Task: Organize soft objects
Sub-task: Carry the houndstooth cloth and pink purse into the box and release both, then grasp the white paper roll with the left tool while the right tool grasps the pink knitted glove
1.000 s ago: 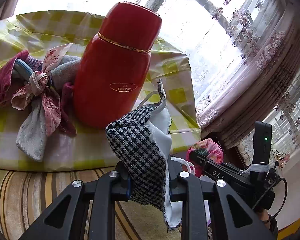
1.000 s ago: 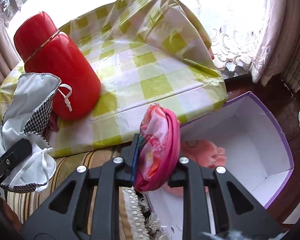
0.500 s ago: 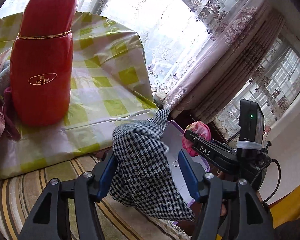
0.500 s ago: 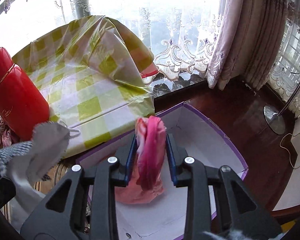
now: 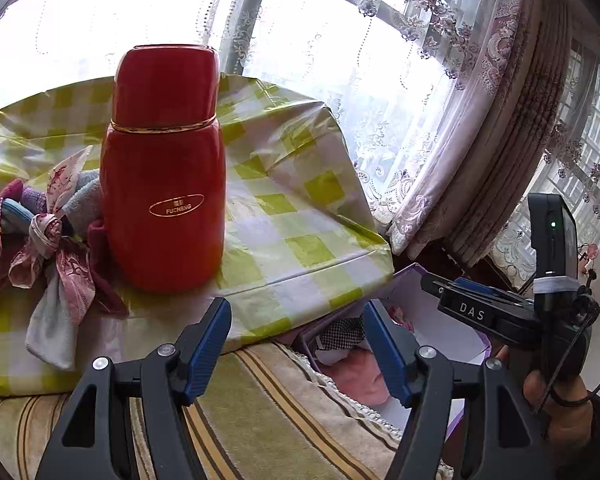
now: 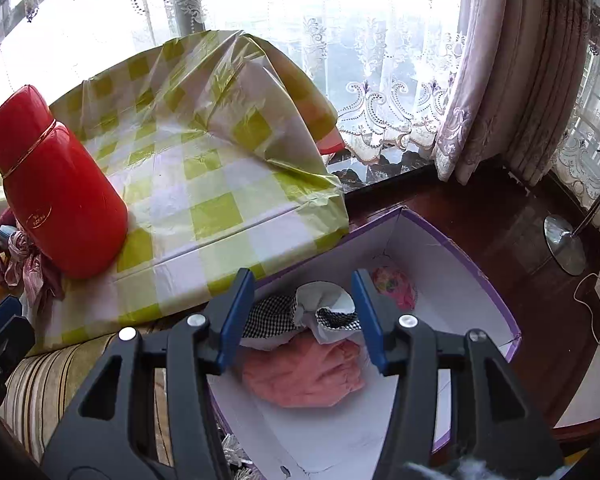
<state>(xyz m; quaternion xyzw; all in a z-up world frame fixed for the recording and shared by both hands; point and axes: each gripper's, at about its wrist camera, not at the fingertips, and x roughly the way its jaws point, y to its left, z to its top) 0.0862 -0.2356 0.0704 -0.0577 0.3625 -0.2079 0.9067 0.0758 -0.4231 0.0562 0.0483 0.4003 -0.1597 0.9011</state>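
Left gripper (image 5: 298, 326) released, jaws empty. Right gripper (image 6: 302, 298) jaws opening, empty; only its view shows, beyond them, checked cloth (image 6: 276, 316) atop pink cloth (image 6: 308, 376) in the box (image 6: 460, 280).

Home, lace curtains (image 6: 384, 92), checked tablecloth (image 6: 204, 184)

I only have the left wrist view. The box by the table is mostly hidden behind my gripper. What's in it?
Observer: The checked cloth lies in the purple-edged box, on top of a pink plush piece.
Operator: And the floral pink item?
Observer: It sits apart, toward the box's far corner.
Operator: Is the right gripper clear of it?
Observer: Yes. The right gripper hangs above the box, its jaws opening, with nothing between its pads.
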